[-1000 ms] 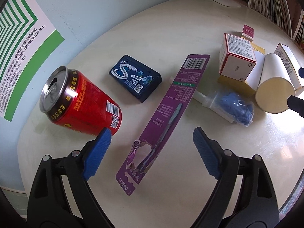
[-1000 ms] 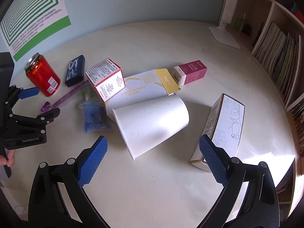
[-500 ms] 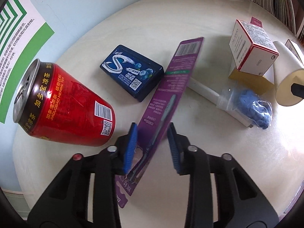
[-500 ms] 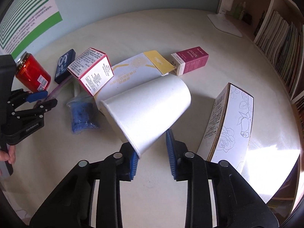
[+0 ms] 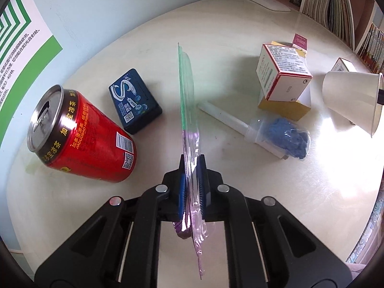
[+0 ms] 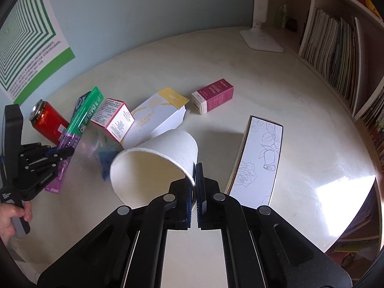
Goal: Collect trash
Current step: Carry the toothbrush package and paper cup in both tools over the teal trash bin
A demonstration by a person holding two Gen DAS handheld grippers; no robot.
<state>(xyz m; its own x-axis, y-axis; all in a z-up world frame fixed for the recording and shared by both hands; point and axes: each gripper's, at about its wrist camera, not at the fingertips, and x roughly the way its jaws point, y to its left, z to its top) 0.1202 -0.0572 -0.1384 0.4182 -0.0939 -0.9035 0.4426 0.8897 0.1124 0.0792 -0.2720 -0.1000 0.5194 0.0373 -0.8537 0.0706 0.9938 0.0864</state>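
Left gripper [image 5: 192, 180] clamped on toothbrush package [image 5: 189, 120], raised edge-on off the table [image 5: 216, 36], long axis running away from the camera, right gripper [image 6: 195, 192] pinching rim of paper cup [image 6: 156, 165], mouth toward camera, base pointing away, red can [image 5: 81, 136] beyond left.

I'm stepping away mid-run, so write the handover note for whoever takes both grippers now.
Left gripper: shut on the toothbrush package, lifted on edge.
Right gripper: shut on the rim of the paper cup, tipped up.
On the table: red can, blue gum pack, bagged blue item, red-and-white box, yellow carton, maroon box, rose-print box.
Done: two pieces gripped. Left: bin them; no bin in view.
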